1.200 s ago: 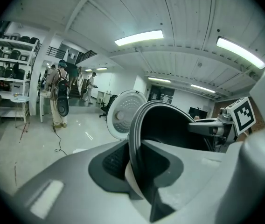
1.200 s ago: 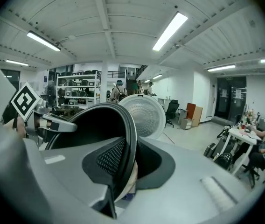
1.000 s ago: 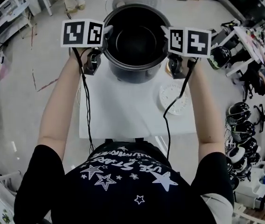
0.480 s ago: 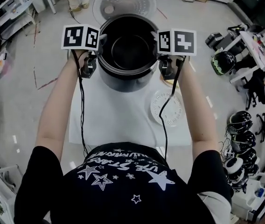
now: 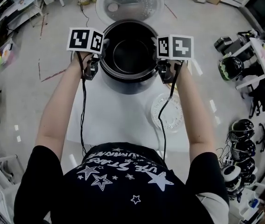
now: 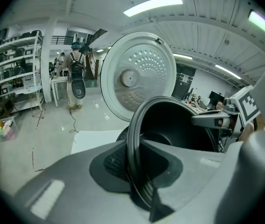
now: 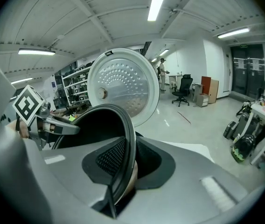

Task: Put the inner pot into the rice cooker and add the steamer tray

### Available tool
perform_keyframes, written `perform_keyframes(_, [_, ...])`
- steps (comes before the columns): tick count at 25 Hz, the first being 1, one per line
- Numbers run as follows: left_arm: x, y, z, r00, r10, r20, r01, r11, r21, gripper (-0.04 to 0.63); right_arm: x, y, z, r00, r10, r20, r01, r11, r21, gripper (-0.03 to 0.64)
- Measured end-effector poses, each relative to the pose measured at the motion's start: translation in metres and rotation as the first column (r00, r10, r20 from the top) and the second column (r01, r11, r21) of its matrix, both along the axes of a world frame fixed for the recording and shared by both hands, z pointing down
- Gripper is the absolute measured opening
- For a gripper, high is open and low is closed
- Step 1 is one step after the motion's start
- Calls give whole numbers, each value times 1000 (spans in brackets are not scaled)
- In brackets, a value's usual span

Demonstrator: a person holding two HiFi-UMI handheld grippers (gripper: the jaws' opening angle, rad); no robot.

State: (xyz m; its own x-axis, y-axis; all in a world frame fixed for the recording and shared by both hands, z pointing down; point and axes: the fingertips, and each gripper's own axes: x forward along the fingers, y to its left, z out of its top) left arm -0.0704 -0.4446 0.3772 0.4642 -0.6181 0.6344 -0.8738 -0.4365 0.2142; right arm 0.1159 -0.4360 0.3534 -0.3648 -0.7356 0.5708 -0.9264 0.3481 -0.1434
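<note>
A white worktop [image 5: 118,120] carries a dark rice cooker [image 5: 130,87], its round lid [image 5: 130,1] open behind. The black inner pot [image 5: 130,55] hangs over the cooker's mouth, with the left gripper [image 6: 135,169] and right gripper [image 7: 121,171] clamped on opposite sides of its rim. It is best lowered level, both sides together, and released only once seated. The white steamer tray [image 5: 167,113] lies nearby on the worktop.

Shirt lettering [image 5: 123,165] blurred, unreadable
</note>
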Motion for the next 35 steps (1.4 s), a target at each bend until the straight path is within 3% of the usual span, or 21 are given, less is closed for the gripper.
perform_keyframes(12, [0,-4,43,998,19,57,-14,996,-85,63,0,-8,49,999,-26,-27,24,995,-96,84])
perform_keyframes(16, [4,-7,48,990,58,127,-47,995,-86,74,3,-11,61,997,-19,-80,9,992,-126,92])
perform_keyframes(22, [7,-12,49,969,74,235,-64,997,-51,87,9,-14,73,990,4,-142,-24,990,-140,97])
perform_keyframes(27, [3,-13,51,947,50,316,-67,997,42,116,3,-14,74,989,7,-148,-26,991,-131,124])
perform_keyframes(29, [2,-14,53,949,43,313,-66,996,63,131,1,-14,75,990,8,-138,-26,991,-133,189])
perform_keyframes(33, [2,-13,51,959,54,278,-76,995,71,168,-4,-11,75,990,4,-140,-21,993,-118,198])
perform_keyframes(35, [5,-12,49,964,70,257,-93,993,77,213,-8,-8,74,991,-7,-133,-8,993,-116,237])
